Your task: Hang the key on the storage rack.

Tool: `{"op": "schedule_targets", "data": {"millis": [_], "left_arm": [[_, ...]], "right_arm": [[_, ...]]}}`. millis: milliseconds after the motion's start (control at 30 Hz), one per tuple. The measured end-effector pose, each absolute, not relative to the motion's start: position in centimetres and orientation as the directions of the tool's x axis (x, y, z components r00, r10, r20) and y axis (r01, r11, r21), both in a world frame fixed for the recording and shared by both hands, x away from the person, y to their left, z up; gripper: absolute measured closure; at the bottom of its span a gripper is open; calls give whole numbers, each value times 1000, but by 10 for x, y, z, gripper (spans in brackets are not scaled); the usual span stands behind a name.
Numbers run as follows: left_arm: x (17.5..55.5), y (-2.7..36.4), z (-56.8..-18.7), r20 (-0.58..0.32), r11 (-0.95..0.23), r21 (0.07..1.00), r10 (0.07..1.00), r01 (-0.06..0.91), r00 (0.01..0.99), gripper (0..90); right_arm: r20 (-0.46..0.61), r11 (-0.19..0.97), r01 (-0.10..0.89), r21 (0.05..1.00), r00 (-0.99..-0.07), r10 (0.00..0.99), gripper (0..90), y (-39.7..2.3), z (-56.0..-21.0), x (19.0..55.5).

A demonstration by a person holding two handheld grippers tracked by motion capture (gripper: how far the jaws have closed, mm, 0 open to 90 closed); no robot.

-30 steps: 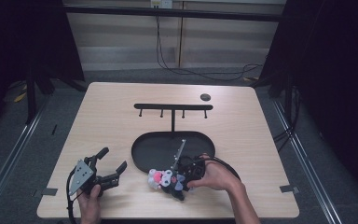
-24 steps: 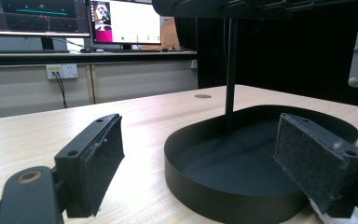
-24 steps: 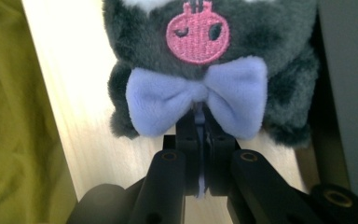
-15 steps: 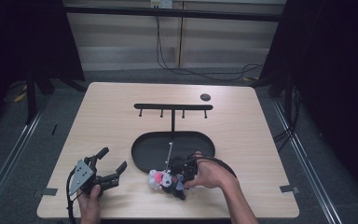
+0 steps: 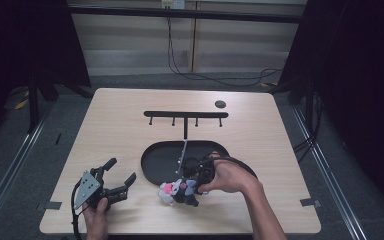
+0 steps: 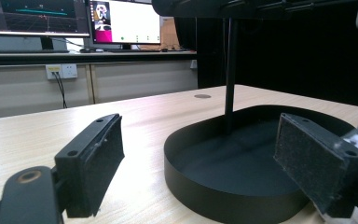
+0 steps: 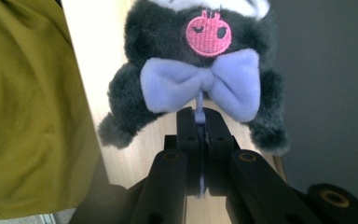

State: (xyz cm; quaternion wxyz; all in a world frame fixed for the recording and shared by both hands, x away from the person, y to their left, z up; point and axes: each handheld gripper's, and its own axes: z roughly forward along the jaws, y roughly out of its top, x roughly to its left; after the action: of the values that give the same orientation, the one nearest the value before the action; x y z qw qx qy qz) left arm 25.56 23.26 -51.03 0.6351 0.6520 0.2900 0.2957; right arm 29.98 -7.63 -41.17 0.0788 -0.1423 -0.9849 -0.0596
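Plush toy dangles by its thin loop, pinched in the right gripper, seemingly for hanging on the rack; left gripper rests agape

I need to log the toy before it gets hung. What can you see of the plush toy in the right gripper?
The plush toy is small, dark grey and fluffy, with a pink embroidered face patch, a pale lilac bow, stubby limbs and some white fur at its top. The right gripper is shut on a thin lilac loop or strap below the bow, so the toy hangs from it. In the high view the toy is at the table's near edge, just in front of the black oval tray.
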Motion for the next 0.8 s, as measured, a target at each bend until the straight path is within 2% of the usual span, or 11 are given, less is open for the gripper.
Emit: {"op": "schedule_targets", "data": {"millis": [233,800], "left_arm": [[255,232,-510,12,-21,1000,755,5,656,153],[256,233,-510,17,-25,1000,753,3,657,153]], "right_arm": [[160,957,276,92,-953,259,873,-70,-388,308],[153,962,246,116,-962,228,873,-60,-356,320]]}}
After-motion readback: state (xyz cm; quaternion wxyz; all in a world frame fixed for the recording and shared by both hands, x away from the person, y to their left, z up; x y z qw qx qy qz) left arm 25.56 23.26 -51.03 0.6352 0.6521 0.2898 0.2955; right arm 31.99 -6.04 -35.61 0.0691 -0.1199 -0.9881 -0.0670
